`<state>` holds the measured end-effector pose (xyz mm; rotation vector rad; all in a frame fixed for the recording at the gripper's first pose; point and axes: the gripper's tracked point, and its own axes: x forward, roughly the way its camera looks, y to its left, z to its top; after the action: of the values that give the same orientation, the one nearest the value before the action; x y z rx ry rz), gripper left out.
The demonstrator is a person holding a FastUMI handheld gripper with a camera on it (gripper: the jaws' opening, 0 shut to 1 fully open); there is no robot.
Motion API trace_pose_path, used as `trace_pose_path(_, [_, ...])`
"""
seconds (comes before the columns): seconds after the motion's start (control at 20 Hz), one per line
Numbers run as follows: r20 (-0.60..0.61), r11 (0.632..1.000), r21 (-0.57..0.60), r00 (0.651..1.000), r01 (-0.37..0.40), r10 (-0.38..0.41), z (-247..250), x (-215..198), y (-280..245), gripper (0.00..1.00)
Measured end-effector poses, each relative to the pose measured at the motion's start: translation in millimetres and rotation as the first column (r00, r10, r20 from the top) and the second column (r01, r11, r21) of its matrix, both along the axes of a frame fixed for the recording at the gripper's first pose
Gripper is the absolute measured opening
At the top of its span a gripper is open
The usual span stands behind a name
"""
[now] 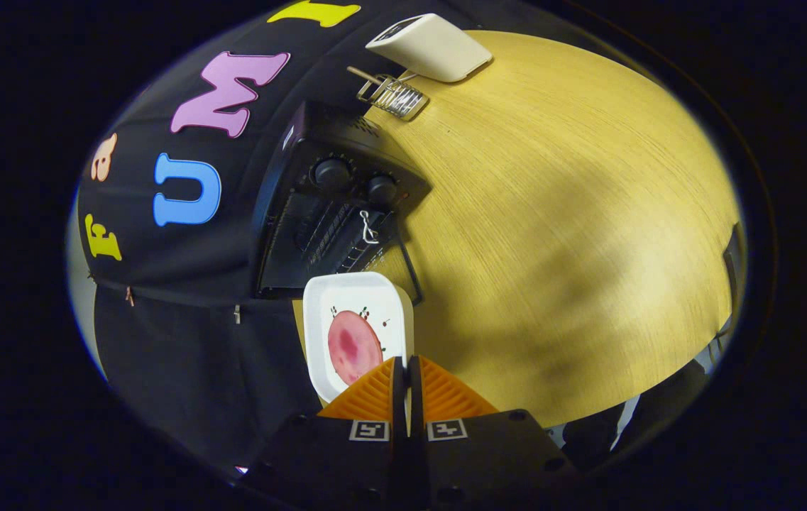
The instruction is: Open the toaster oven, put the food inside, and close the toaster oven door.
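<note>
My gripper [407, 376] is shut on the near rim of a white square dish [319, 333]; a thin strip of that rim shows between the two fingers. A round pink slice of food [353, 345] lies in the dish. Just beyond the dish stands the black toaster oven [304, 142], against the booth wall, with two knobs [332, 172] and a white cord loop [369, 228] on its front. A thin dark frame [412, 273] reaches out from the oven's front over the table towards the dish; it looks like the lowered door, with the rack bars visible inside.
The wooden table [552, 213] stretches wide beside the oven. Beyond the oven lie a small wire rack [392, 96] and a white box [431, 46]. The table's edge runs close behind the fingers.
</note>
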<state>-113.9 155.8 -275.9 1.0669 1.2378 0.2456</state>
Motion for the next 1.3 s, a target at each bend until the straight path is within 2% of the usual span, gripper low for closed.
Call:
trace_pose_path(0.3, [-0.025,0.999,-0.038,0.999,0.036,-0.037,-6.7,18.1,59.7,0.05])
trace_pose_path(0.4, [-0.039,0.996,-0.058,0.997,0.070,-0.073,-11.5,24.2,72.8,0.05])
trace_pose_path(0.6, [-0.073,0.979,-0.086,0.979,0.186,-0.192,-20.3,44.4,89.7,0.05])
trace_pose_path(1.0, [-0.127,0.911,-0.118,0.903,0.396,-0.410,-28.6,87.9,112.2,0.05])
trace_pose_path(1.3, [-0.141,0.837,-0.148,0.826,0.527,-0.545,-39.4,119.0,121.2,0.05])
